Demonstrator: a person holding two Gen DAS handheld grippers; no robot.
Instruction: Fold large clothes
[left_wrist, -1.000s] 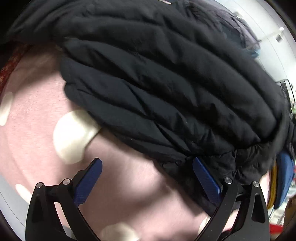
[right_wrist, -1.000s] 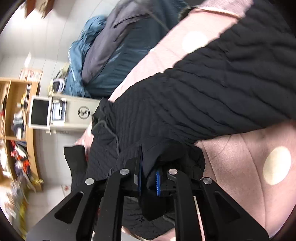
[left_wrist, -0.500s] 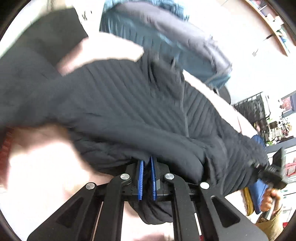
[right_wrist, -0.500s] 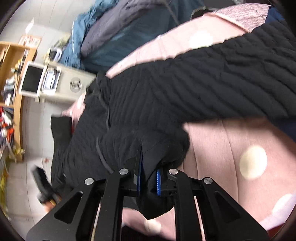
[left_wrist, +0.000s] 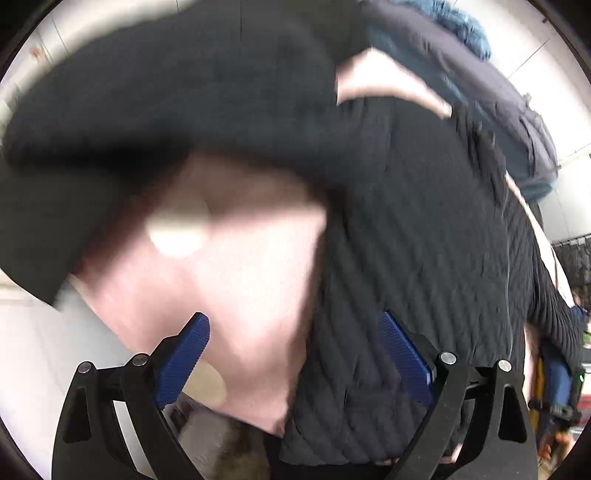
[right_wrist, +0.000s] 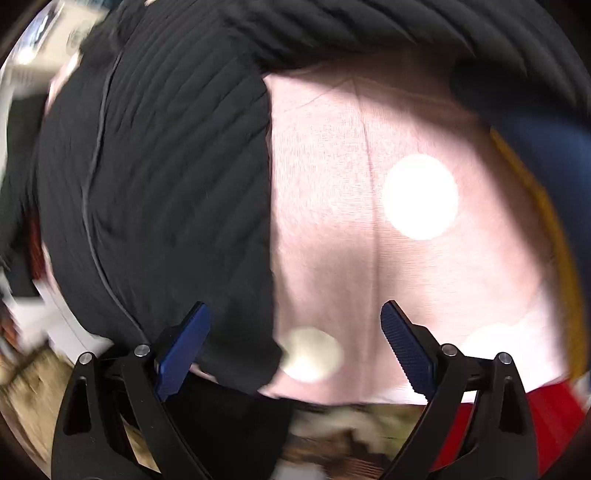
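Note:
A black quilted jacket (left_wrist: 424, 240) lies on a pink bed cover with white dots (left_wrist: 240, 288). In the left wrist view it fills the right side, and a blurred dark fold spans the top left. My left gripper (left_wrist: 293, 332) hangs above the jacket's edge. Its jaws are opening, and the blue pads (left_wrist: 184, 354) touch no cloth. In the right wrist view the jacket (right_wrist: 166, 166) covers the left half and the pink cover (right_wrist: 332, 184) the right. My right gripper (right_wrist: 295, 325) is also opening, with nothing pinched between its pads.
A heap of blue and grey clothes (left_wrist: 480, 92) lies beyond the jacket. A person's hand with the other gripper (left_wrist: 554, 410) shows at the lower right. A dark blue and yellow item (right_wrist: 546, 147) sits at the bed's right. Below the bed edge are a red patch (right_wrist: 535, 413) and a patterned floor (right_wrist: 351, 432).
Half a second ago both grippers were shut on jacket fabric; now both stand wide and the cloth is let go. A second ago the left was open. Both views have swung across the bed.

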